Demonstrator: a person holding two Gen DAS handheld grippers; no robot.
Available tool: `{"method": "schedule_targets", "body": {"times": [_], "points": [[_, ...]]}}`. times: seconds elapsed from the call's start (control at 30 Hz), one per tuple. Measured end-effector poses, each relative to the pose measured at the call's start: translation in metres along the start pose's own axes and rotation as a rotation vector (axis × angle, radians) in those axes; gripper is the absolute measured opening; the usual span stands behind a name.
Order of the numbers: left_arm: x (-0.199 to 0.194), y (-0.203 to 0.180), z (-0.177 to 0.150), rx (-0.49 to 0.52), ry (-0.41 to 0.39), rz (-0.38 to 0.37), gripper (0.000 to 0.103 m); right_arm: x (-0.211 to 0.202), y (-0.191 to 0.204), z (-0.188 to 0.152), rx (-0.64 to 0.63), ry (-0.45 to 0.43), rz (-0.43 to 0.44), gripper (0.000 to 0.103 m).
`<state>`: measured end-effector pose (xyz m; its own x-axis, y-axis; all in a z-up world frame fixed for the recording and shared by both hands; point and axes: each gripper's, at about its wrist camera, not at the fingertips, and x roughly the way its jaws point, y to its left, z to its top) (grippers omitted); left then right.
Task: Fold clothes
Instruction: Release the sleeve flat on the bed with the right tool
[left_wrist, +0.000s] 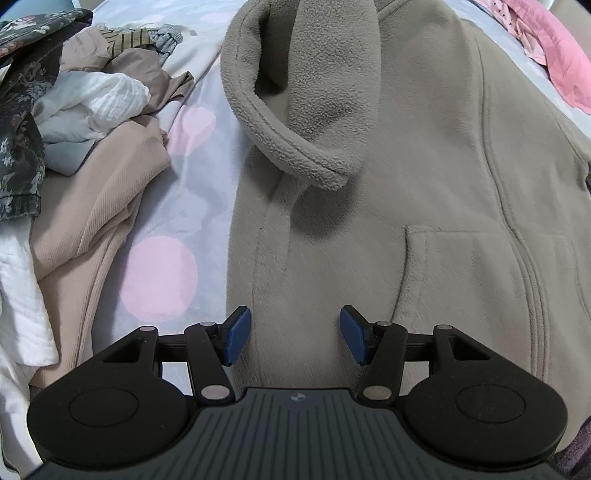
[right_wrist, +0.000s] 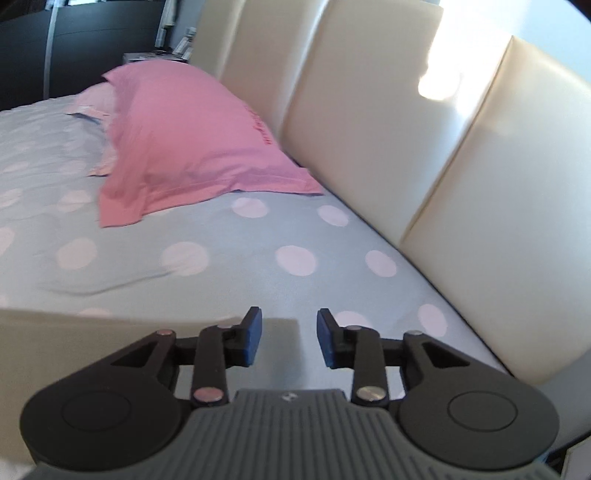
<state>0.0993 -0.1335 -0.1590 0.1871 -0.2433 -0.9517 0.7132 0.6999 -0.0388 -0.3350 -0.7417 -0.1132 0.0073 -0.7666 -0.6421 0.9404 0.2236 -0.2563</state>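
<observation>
While the grey-beige fleece jacket (left_wrist: 388, 177) lies spread on the bed, one sleeve (left_wrist: 314, 92) is already folded in across its front, so I'd call this fold begun but far from finished: the body is not yet doubled over. The left tool (left_wrist: 291, 336) hovers just above the jacket's lower part, jaws parted, nothing between the blue pads. Off to the side waits a heap of unfolded clothes (left_wrist: 92, 110), with peach, white and dark floral pieces all jumbled, so most of the job is left. Over on the right wrist view, the right tool (right_wrist: 290, 338) hangs released and empty above the polka-dot sheet (right_wrist: 221, 258), aimed towards a pink pillow (right_wrist: 192, 140) and a cream padded headboard (right_wrist: 388, 129). Sunlight hits the headboard; dark furniture stands beyond the bed.
</observation>
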Motion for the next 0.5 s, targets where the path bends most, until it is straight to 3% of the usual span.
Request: {"method": "schedule_targets", "body": {"times": [0.2, 0.5], "points": [[-0.005, 0.011, -0.007, -0.016, -0.004, -0.041, 0.054, -0.044, 0.031, -0.051, -0.036, 0.064, 0.23, 0.036], [-0.017, 0.022, -0.033, -0.007, 0.012, -0.136, 0.057, -0.133, 0.11, -0.143, -0.144, 0.281, 0.636, 0.044]]}}
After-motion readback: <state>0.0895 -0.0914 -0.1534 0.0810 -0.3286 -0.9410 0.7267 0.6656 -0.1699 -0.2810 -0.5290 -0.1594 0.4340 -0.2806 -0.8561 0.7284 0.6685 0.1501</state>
